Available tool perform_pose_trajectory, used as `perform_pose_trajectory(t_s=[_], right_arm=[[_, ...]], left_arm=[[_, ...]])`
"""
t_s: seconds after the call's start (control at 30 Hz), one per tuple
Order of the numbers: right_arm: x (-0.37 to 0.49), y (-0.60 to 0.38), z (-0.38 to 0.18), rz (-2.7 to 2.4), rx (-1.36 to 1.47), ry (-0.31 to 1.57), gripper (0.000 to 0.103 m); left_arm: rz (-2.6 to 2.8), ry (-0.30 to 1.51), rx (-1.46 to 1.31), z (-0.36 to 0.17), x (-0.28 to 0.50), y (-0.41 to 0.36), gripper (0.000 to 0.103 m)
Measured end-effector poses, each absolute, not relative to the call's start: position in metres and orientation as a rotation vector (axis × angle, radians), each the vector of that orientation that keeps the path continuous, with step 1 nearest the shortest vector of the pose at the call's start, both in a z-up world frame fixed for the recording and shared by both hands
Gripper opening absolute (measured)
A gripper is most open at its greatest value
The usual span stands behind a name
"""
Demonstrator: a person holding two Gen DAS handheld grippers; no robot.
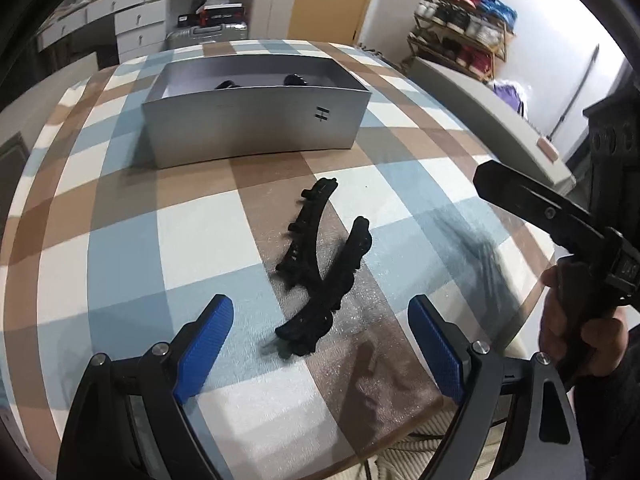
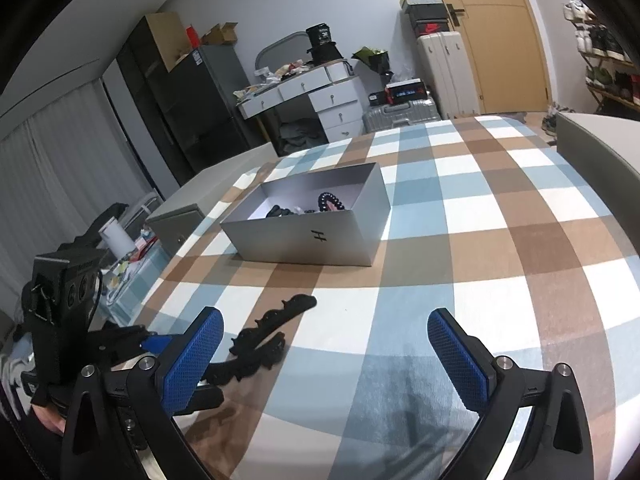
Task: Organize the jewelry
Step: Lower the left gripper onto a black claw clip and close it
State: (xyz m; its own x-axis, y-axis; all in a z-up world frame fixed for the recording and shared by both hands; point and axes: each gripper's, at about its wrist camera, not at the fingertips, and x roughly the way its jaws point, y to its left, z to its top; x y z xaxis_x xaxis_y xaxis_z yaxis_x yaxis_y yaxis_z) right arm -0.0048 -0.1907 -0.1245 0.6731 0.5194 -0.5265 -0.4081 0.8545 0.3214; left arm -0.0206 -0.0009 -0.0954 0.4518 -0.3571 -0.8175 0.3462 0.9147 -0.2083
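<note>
Left wrist view: left gripper [image 1: 320, 344] has its fingers spread wide with nothing between the pads, tilted down at the black hair clip [image 1: 320, 268]. The clip lies on the checked tablecloth [image 1: 120, 240], near of the grey box [image 1: 256, 128], well apart from it. Its two curved toothed halves cross near the bottom. Risk: pads catch only one half, so the clip pivots or skids on the cloth. Teeth could also snag the fabric on the lift. Right gripper [image 1: 520, 196] sits far right, close by; a clash is likely if both go in.

Right wrist view: right gripper [image 2: 324, 364] also spread wide, empty, over bare cloth. Clip [image 2: 264, 340] sits left of its fingers, partly hidden behind the left pad. Box [image 2: 308, 236] already holds dark beads and bits, so a careless drop could tangle with them or hit the near wall.
</note>
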Motion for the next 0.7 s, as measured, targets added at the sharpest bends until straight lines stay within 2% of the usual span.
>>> perform_pose_trajectory(t_s=[0.1,0.2,0.27,0.3,0.47,0.63,0.7], right_arm=[[-0.005,-0.192,-0.125,0.528,0.196,0.651,0.103],[-0.006,-0.194,-0.125,0.520,0.208,0.645,0.103],[-0.006,-0.196,-0.125,0.519,0.216,0.640,0.103],[-0.006,-0.198,-0.124,0.516,0.220,0.639,0.103],[-0.007,-0.200,-0.124,0.511,0.224,0.636,0.103],[-0.007,-0.200,-0.124,0.511,0.238,0.635,0.103],[-0.006,-0.200,-0.125,0.514,0.240,0.638,0.103]], left_arm=[[-0.446,1.020,0.012,-0.096,-0.019,-0.004,0.082],[-0.478,1.047,0.028,-0.099,-0.013,-0.008,0.059],[-0.500,1.066,0.039,-0.103,-0.012,-0.009,0.039],[-0.503,1.070,0.049,-0.104,-0.012,-0.008,0.037],[-0.517,1.084,0.068,-0.103,-0.011,-0.009,0.012],[-0.511,1.075,0.132,-0.101,-0.019,-0.015,0.010],[-0.515,1.063,0.158,-0.099,-0.026,-0.019,0.006]])
